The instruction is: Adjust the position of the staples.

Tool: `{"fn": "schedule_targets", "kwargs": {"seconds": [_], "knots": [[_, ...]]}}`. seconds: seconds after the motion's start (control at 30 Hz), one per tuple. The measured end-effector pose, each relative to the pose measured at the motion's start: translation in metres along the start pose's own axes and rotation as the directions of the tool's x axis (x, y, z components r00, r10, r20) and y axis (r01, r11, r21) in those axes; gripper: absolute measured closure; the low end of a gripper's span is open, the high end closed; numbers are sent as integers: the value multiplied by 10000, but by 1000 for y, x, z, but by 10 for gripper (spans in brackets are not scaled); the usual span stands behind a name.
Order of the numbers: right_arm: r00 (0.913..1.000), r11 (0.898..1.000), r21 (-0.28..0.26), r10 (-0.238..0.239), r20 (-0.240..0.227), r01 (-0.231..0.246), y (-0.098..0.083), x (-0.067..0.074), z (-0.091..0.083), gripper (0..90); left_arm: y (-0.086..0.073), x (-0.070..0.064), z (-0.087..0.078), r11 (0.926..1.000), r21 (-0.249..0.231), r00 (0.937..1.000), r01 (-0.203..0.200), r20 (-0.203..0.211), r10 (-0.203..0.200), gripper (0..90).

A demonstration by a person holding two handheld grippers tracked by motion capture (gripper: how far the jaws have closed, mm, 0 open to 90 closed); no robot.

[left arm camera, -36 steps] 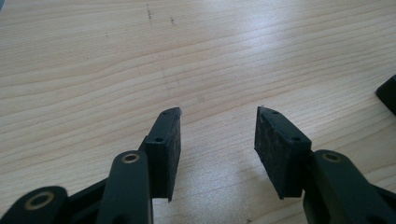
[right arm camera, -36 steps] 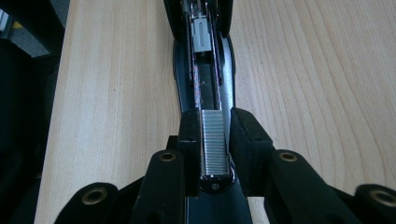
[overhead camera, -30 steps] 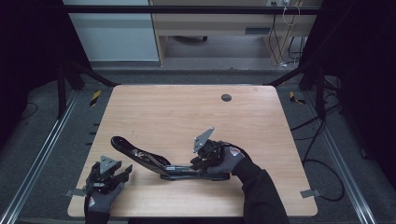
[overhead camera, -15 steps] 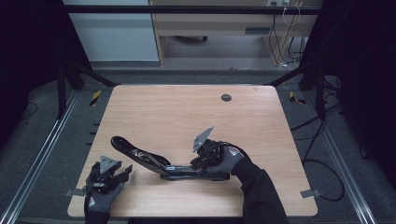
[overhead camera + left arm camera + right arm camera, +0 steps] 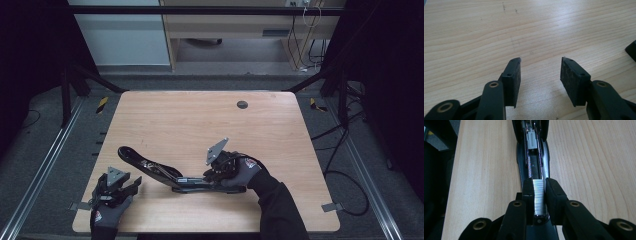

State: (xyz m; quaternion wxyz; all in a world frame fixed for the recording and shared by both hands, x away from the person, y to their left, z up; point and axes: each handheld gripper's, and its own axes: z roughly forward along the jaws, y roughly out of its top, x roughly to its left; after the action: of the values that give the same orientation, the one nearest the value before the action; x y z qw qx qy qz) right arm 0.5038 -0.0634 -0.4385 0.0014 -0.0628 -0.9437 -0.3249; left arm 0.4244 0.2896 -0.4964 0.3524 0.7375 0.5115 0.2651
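The stapler (image 5: 165,175) lies open near the front of the bench (image 5: 200,125), a bit left of center. Its black top arm (image 5: 132,156) is swung up and away to the left, and the base runs right toward the right tool (image 5: 212,176).

In the right gripper view that tool (image 5: 539,192) is clenched on a strip of staples (image 5: 539,195). Its 2 jaws press on either side of the silvery strip, which sits right over the near end of the stapler's (image 5: 534,157) open channel. I can't tell if the strip is already seated in the channel or just touching it. Farther up the channel there's a grey pusher block (image 5: 532,138).

The left tool (image 5: 131,186) is down at the front left corner of the bench, just beside the stapler's raised arm but not touching it. In the left gripper view it (image 5: 541,75) is released, with the jaws spread apart and bare wood (image 5: 499,32) between them. A dark corner of something (image 5: 632,50) pokes in at the right edge, too little of it to say what.

There's also a small dark round thing (image 5: 242,104) set in the bench near the far edge.
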Motion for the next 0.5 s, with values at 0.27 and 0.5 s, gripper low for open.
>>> {"fn": "schedule_targets", "kwargs": {"seconds": [0.27,0.5], "knots": [[9999,9999,-17,-153,69,153,1,0,-1,785,0,0,0,10000,-4,10000,-6,-5,6,505],[9997,9997,-1,-224,134,224,0,2,0,785,0,0,0,10000,14,10000,2,-5,-2,505]]}}
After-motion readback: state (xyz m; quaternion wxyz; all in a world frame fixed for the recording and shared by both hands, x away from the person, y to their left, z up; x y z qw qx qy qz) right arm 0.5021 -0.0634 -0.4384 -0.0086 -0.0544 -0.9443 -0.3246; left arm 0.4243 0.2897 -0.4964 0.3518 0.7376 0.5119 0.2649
